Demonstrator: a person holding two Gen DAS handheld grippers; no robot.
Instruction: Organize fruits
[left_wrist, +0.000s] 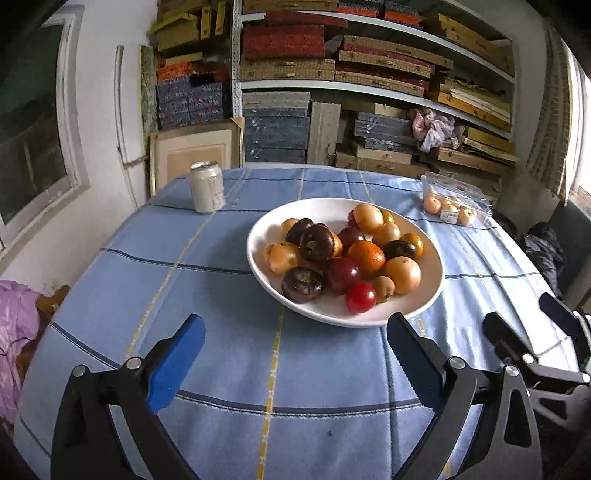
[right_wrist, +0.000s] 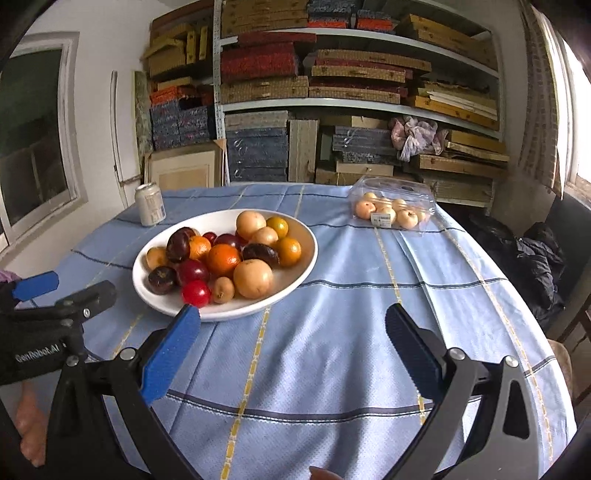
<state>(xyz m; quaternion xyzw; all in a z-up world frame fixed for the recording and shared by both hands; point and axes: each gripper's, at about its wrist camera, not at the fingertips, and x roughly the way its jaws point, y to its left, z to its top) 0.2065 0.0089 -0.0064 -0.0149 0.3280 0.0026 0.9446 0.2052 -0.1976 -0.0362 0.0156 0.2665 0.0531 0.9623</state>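
A white bowl (left_wrist: 258, 225) (right_wrist: 310, 236) stands mid-table, heaped with mixed fruit: oranges (left_wrist: 366, 256) (right_wrist: 222, 259), dark purple fruits (left_wrist: 302, 284), red plums (left_wrist: 360, 297) (right_wrist: 196, 292) and pale yellow fruits (left_wrist: 402, 274) (right_wrist: 253, 277). My left gripper (left_wrist: 295, 334) is open and empty, low over the cloth just in front of the bowl. My right gripper (right_wrist: 293, 325) is open and empty, to the right of the bowl's near rim. It also shows at the right edge of the left wrist view (left_wrist: 524, 314).
A clear plastic box of small pale fruits (left_wrist: 452, 201) (right_wrist: 391, 208) sits at the far right of the blue checked tablecloth (left_wrist: 221, 350) (right_wrist: 351, 295). A white drink can (left_wrist: 207, 186) (right_wrist: 149, 204) stands far left. Shelves of boxes stand behind the table. A dark chair (right_wrist: 532, 258) is to the right.
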